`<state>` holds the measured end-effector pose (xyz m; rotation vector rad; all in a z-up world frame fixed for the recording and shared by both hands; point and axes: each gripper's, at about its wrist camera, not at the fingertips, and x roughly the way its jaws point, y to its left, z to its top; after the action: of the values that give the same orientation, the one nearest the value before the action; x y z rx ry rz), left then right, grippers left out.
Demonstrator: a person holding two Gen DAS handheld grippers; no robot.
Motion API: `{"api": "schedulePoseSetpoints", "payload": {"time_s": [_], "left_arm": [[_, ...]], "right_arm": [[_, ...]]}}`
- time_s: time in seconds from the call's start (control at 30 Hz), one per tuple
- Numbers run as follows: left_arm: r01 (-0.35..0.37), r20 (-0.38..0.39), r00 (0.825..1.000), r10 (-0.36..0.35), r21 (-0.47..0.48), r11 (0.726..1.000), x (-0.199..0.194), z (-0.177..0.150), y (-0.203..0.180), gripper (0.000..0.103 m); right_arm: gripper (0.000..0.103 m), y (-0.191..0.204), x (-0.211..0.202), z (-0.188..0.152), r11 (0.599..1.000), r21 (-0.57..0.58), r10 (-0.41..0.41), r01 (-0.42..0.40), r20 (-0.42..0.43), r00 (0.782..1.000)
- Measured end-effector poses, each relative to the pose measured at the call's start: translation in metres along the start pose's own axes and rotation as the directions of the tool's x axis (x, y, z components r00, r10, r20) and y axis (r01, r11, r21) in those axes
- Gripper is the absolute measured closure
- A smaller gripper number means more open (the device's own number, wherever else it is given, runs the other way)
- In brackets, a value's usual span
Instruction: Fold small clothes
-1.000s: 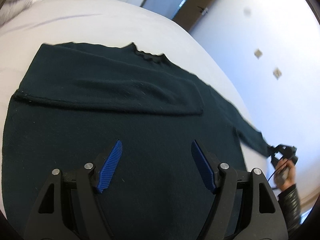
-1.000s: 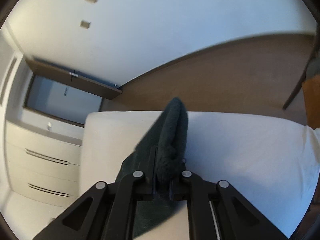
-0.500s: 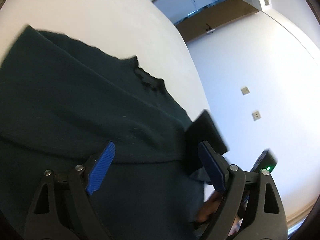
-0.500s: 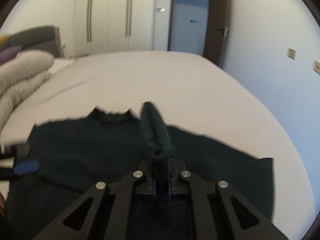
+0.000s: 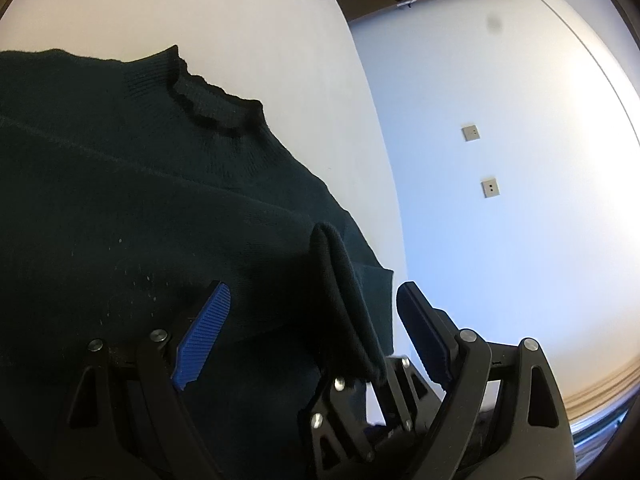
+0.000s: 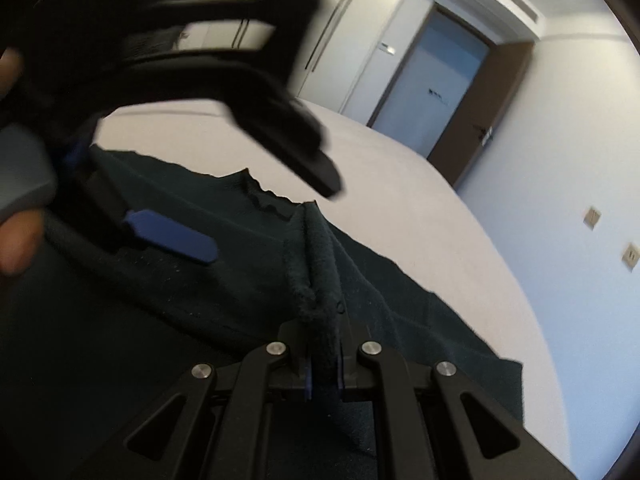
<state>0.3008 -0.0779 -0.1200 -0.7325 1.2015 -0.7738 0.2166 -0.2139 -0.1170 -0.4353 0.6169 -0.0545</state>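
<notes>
Your dark green sweater [image 5: 132, 216] lies spread flat on the white bed [image 5: 224, 12], its ribbed collar [image 5: 208, 100] pointing toward the far end where the door [image 6: 436, 80] stands. Your right gripper [image 6: 323, 376] has its jaws closed tight on the cuff of the sleeve [image 6: 316, 268], and the knit stands up in a narrow fold out of them, over the body of the sweater. The rest of that sleeve trails off toward the near right edge of the bed. Your left gripper [image 5: 308, 328] hangs over the sweater with its jaws spread wide and nothing pressed between them; its blue pads [image 5: 204, 332] are clear of the cloth. From the left wrist view the pinched sleeve fold rises between those open jaws, with your right gripper just beneath it. From the right wrist view your left gripper is a blurred black shape close above the sweater's left side, one blue pad pointing at the collar. Your hand [image 6: 16, 240] is at the left edge. Two wall sockets [image 5: 480, 160] sit on the white wall beside the bed.
</notes>
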Motion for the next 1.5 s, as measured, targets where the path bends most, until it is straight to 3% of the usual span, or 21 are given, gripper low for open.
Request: {"api": "schedulePoseSetpoints", "payload": {"time_s": [0.13,0.2,0.27,0.3,0.47,0.57,0.67,0.73,0.8,0.9,0.93,0.97,1.03,1.1,1.13,1.17,1.23,1.27,1.37,1.43,1.5], "left_arm": [[-0.032,-0.027,0.999,0.033,0.009,0.999,0.009,0.004,0.002,0.019],[-0.031,-0.037,0.999,0.032,0.009,0.999,0.01,0.007,0.004,0.034],[-0.027,-0.057,0.998,0.027,0.0,1.0,0.013,0.011,0.009,0.064],[-0.031,-0.064,0.997,0.031,0.005,1.0,0.006,0.007,0.012,0.071],[-0.029,-0.072,0.997,0.031,0.025,0.999,0.005,0.005,0.017,0.091],[-0.027,-0.059,0.998,0.029,0.033,0.999,0.004,0.007,0.02,0.095],[-0.037,-0.043,0.998,0.039,0.04,0.999,-0.006,0.008,0.023,0.095],[-0.054,-0.025,0.998,0.055,0.051,0.997,-0.02,0.01,0.026,0.095],[-0.085,0.002,0.996,0.085,0.073,0.994,-0.033,0.012,0.028,0.096],[-0.098,0.041,0.995,0.095,0.084,0.992,-0.059,0.015,0.029,0.096],[-0.1,0.05,0.994,0.096,0.085,0.991,-0.063,0.016,0.031,0.096],[-0.104,0.061,0.993,0.099,0.084,0.991,-0.07,0.018,0.032,0.096],[-0.108,0.079,0.992,0.102,0.081,0.991,-0.08,0.023,0.033,0.096],[-0.11,0.088,0.991,0.103,0.085,0.99,-0.087,0.025,0.032,0.096],[-0.114,0.091,0.99,0.106,0.091,0.989,-0.09,0.025,0.032,0.096],[-0.118,0.095,0.989,0.109,0.097,0.988,-0.093,0.025,0.031,0.096],[-0.122,0.104,0.988,0.11,0.108,0.987,-0.1,0.024,0.029,0.096],[-0.124,0.112,0.987,0.111,0.113,0.986,-0.105,0.024,0.029,0.096],[-0.135,0.14,0.983,0.118,0.121,0.983,-0.124,0.021,0.028,0.096],[-0.14,0.158,0.98,0.122,0.109,0.984,-0.134,0.024,0.033,0.096],[-0.129,0.184,0.977,0.112,0.083,0.988,-0.145,0.029,0.041,0.096]], "right_arm": [[0.094,0.008,-0.005,0.001,0.998,-0.069,-0.008,0.01,0.025,1.0],[0.094,0.012,-0.012,-0.007,0.996,-0.087,-0.006,0.009,0.03,1.0],[0.094,0.012,-0.014,-0.009,0.995,-0.102,-0.001,0.004,0.031,1.0],[0.094,0.012,-0.014,-0.01,0.994,-0.105,0.0,0.003,0.03,1.0],[0.094,0.01,-0.011,-0.012,0.994,-0.111,0.015,-0.013,0.016,1.0],[0.092,0.008,-0.013,-0.011,0.993,-0.111,0.039,-0.038,0.003,0.999],[0.069,-0.01,-0.024,-0.011,0.996,-0.023,0.091,-0.091,-0.003,0.996],[0.057,-0.043,-0.036,-0.018,0.976,0.14,0.169,-0.167,-0.005,0.986],[0.055,-0.086,-0.044,-0.031,0.908,0.346,0.255,-0.238,-0.004,0.967],[0.055,-0.155,-0.045,-0.07,0.685,0.653,0.396,-0.323,0.038,0.917],[0.053,-0.175,-0.042,-0.087,0.574,0.745,0.447,-0.341,0.064,0.892],[0.052,-0.194,-0.035,-0.109,0.428,0.833,0.502,-0.351,0.104,0.859],[0.051,-0.209,-0.023,-0.147,0.195,0.919,0.56,-0.342,0.182,0.808],[0.051,-0.212,-0.01,-0.168,0.032,0.948,0.579,-0.317,0.241,0.779],[0.051,-0.21,-0.001,-0.177,-0.071,0.947,0.596,-0.314,0.293,0.748],[0.051,-0.205,0.005,-0.18,-0.143,0.935,0.614,-0.324,0.34,0.712],[0.05,-0.194,0.018,-0.181,-0.239,0.92,0.638,-0.31,0.39,0.665],[0.05,-0.192,0.024,-0.182,-0.268,0.918,0.635,-0.291,0.396,0.664],[0.048,-0.194,0.034,-0.183,-0.334,0.907,0.572,-0.257,0.412,0.709],[0.045,-0.197,0.04,-0.186,-0.382,0.884,0.529,-0.27,0.448,0.721],[0.045,-0.204,0.045,-0.186,-0.387,0.884,0.5,-0.263,0.44,0.746]]}}
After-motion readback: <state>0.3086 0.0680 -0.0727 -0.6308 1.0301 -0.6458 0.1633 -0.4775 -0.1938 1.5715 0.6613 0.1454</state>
